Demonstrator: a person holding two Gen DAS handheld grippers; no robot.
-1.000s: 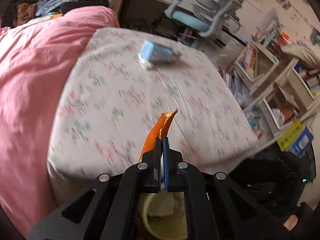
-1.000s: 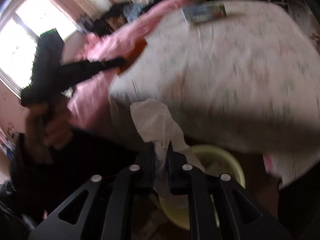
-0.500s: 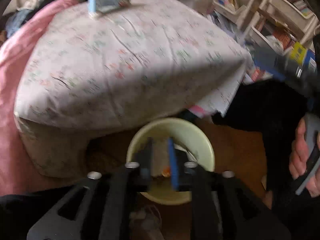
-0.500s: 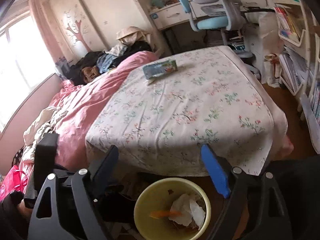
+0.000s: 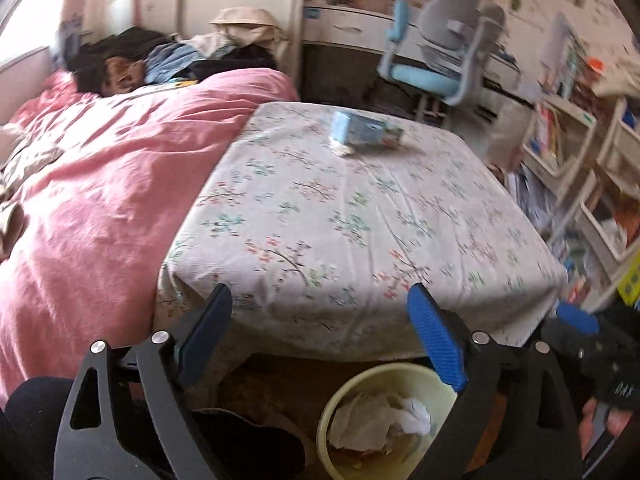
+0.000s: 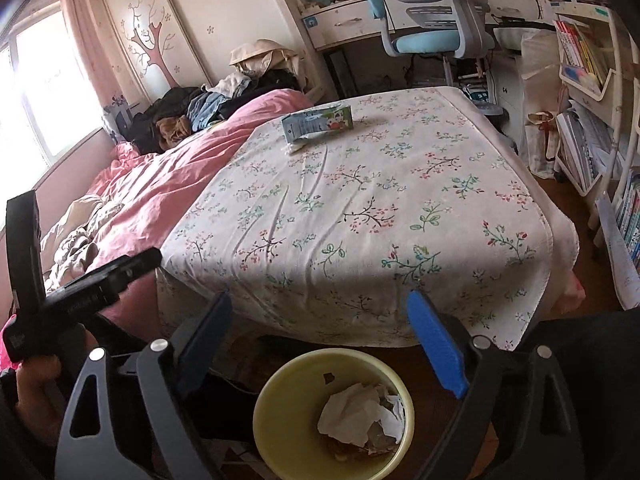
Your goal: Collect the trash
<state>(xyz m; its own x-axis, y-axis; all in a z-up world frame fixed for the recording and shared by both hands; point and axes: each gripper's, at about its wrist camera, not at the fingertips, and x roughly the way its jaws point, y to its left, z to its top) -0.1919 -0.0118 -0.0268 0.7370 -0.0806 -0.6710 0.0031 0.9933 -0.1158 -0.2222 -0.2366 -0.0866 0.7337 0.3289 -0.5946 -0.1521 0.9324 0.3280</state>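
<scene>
The bin point(image 6: 276, 412) stands open-topped, wedged against the bed point(image 6: 360, 208). Only 1 carton point(image 6: 318, 122) interrupts the floral sheet point(image 6: 400, 240).

Crumpled white tissue point(image 6: 356, 412) inside yellow bin point(image 6: 280, 396)

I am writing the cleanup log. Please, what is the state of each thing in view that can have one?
left gripper: jaws opening, nothing between them.
right gripper: jaws opening, nothing between them.
yellow bin: upright on the floor, crumpled tissue inside.
blue carton: lying on its side on the flowered bedsheet, not collected.
pink blanket: rumpled.
</scene>
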